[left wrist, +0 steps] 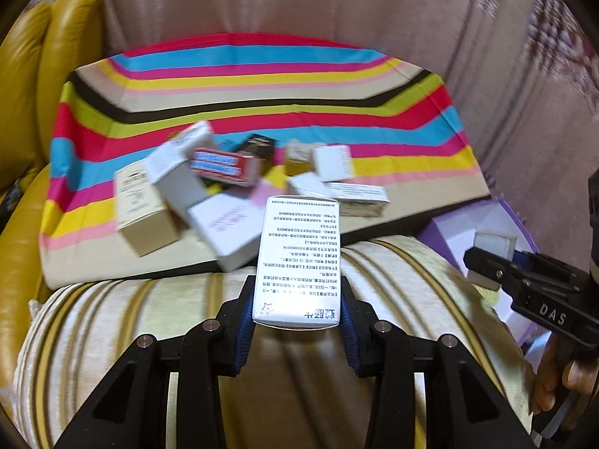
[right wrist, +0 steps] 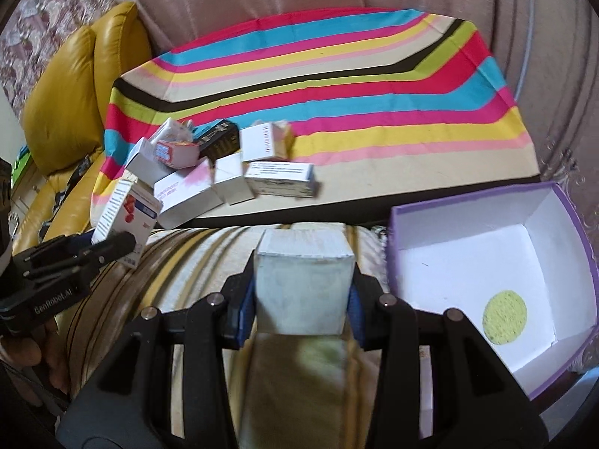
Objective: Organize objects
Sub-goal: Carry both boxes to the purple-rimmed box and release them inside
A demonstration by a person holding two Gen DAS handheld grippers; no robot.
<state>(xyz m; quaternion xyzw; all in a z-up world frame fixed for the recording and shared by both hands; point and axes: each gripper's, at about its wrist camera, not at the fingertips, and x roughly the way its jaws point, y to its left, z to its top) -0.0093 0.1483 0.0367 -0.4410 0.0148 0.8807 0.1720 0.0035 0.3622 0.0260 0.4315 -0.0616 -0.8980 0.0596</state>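
Note:
My left gripper is shut on a white medicine box with black printed text, held above a striped cream cushion. The same box, with red berries on it, shows in the right wrist view. My right gripper is shut on a plain white cube box, just left of an open purple storage box; it also shows in the left wrist view. A pile of several small boxes lies on the striped cloth.
The purple box holds a round yellow sponge. A yellow leather cushion sits at the left. A pinkish sofa back rises behind the cloth. The striped cream cushion lies in front.

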